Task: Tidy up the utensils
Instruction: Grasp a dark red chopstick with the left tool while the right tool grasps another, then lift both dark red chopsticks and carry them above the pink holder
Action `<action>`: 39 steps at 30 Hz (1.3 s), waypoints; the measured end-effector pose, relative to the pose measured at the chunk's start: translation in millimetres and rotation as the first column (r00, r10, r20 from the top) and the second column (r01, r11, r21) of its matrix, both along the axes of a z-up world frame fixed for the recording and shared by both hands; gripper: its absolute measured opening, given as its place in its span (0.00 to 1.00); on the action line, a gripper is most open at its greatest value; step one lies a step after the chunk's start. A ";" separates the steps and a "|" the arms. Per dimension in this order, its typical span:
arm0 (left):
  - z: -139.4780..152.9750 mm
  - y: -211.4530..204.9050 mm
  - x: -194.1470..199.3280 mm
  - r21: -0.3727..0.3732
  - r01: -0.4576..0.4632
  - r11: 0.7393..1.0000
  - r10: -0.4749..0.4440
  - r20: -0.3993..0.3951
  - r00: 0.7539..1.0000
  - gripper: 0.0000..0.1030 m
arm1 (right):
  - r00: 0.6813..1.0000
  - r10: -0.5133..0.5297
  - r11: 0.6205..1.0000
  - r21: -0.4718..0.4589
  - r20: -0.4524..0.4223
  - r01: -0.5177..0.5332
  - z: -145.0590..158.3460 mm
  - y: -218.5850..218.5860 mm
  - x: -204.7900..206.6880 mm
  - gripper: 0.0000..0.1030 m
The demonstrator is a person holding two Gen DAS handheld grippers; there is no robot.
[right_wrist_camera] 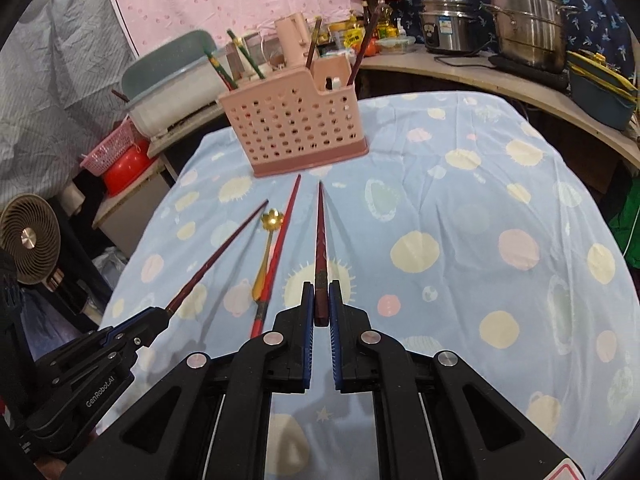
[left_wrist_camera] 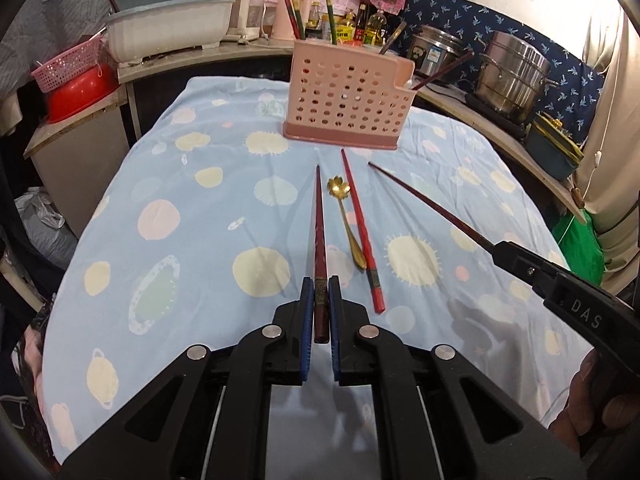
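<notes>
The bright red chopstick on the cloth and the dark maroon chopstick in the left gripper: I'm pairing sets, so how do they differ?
The bright red chopstick lies flat on the cloth beside the gold flower spoon, ungripped; the dark maroon chopstick is clamped in the left gripper. The first is plain, lighter red; the second is darker, with patterning. Both are tapered and point toward the pink perforated holder.

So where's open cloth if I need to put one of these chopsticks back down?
Bare tablecloth lies left of the left gripper, and a wide patch lies right of the right gripper. It is crowded between them: the gold spoon and red chopstick lie there, before the pink holder.
</notes>
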State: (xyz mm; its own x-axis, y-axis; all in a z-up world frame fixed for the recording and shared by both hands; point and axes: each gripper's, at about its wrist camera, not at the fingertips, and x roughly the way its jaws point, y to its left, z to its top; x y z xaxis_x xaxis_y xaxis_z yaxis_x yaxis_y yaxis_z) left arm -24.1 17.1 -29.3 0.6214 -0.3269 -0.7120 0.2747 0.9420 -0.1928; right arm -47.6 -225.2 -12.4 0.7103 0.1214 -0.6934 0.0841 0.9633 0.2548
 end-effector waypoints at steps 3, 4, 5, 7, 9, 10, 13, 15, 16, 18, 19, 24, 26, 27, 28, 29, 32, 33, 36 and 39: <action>14.7 1.0 -1.5 -0.019 0.005 1.000 -0.004 0.023 1.000 0.07 | 0.999 -0.011 1.000 0.014 0.037 0.010 15.8 -3.8 -3.7 0.07; 19.8 1.5 -1.5 -0.026 0.004 1.000 -0.003 0.030 1.000 0.07 | 0.999 -0.013 1.000 0.017 0.047 0.012 20.7 -5.0 -4.1 0.07; 24.2 2.0 -1.1 -0.031 0.002 1.000 -0.001 0.037 0.999 0.07 | 0.998 -0.015 1.000 0.018 0.058 0.014 26.0 -5.9 -4.8 0.07; 34.3 2.4 0.8 -0.038 0.003 0.999 -0.001 0.050 0.999 0.07 | 0.997 -0.021 1.000 0.023 0.078 0.019 36.3 -8.2 -5.6 0.07; 46.8 3.0 2.6 -0.042 -0.001 0.999 0.004 0.067 0.998 0.07 | 0.995 -0.026 0.999 0.031 0.096 0.023 45.7 -10.5 -5.7 0.07; 53.3 3.8 4.5 -0.046 -0.004 0.999 0.008 0.078 0.997 0.07 | 0.994 -0.029 0.999 0.034 0.106 0.026 51.3 -11.6 -5.5 0.07; 71.6 5.5 11.3 -0.053 -0.011 0.999 0.017 0.110 0.994 0.07 | 0.990 -0.036 0.999 0.037 0.134 0.031 67.1 -14.0 -3.5 0.07; 84.6 6.0 17.1 -0.056 -0.017 0.998 0.024 0.133 0.991 0.07 | 0.987 -0.040 0.999 0.039 0.155 0.034 77.6 -15.9 -0.9 0.07; 90.0 5.8 20.0 -0.055 -0.019 0.998 0.027 0.142 0.990 0.07 | 0.986 -0.041 0.998 0.042 0.162 0.035 81.7 -17.1 0.4 0.07; 102.5 5.3 26.0 -0.057 -0.023 0.998 0.032 0.163 0.986 0.07 | 0.983 -0.046 0.998 0.050 0.179 0.038 90.8 -20.1 4.5 0.07; 107.9 4.8 28.6 -0.059 -0.026 0.998 0.036 0.174 0.984 0.07 | 0.981 -0.049 0.998 0.053 0.185 0.039 94.7 -21.5 6.7 0.07; 133.2 4.0 42.7 -0.067 -0.035 0.997 0.049 0.219 0.974 0.06 | 0.974 -0.062 0.997 0.055 0.219 0.051 111.4 -27.8 17.1 0.07; 141.2 3.8 48.1 -0.072 -0.035 0.997 0.051 0.233 0.971 0.06 | 0.971 -0.068 0.997 0.056 0.227 0.056 116.7 -30.0 21.7 0.07; 144.4 3.0 50.8 -0.073 -0.035 0.997 0.052 0.236 0.970 0.06 | 0.970 -0.072 0.997 0.056 0.232 0.060 119.6 -31.8 24.3 0.07; 147.8 2.3 53.7 -0.075 -0.035 0.997 0.052 0.239 0.970 0.06 | 0.969 -0.075 0.996 0.057 0.237 0.063 122.3 -33.2 26.2 0.07; 151.9 1.6 56.8 -0.078 -0.032 0.996 0.051 0.245 0.968 0.06 | 0.967 -0.077 0.996 0.057 0.243 0.065 125.0 -34.4 28.1 0.07; 162.7 -0.6 65.3 -0.079 -0.024 0.997 0.044 0.260 0.965 0.06 | 0.960 -0.088 0.996 0.056 0.265 0.076 135.8 -40.7 36.3 0.07; 167.0 -1.0 69.2 -0.081 -0.024 0.996 0.045 0.266 0.963 0.06 | 0.958 -0.093 0.995 0.057 0.271 0.080 139.3 -43.1 39.4 0.07; 181.0 -3.8 78.0 -0.090 -0.015 0.996 0.041 0.292 0.956 0.06 | 0.951 -0.106 0.994 0.061 0.292 0.093 151.9 -51.6 51.4 0.07; 198.9 -7.0 87.8 -0.092 -0.015 0.996 0.045 0.332 0.942 0.07 | 0.937 -0.121 0.993 0.050 0.327 0.110 168.0 -57.5 62.5 0.07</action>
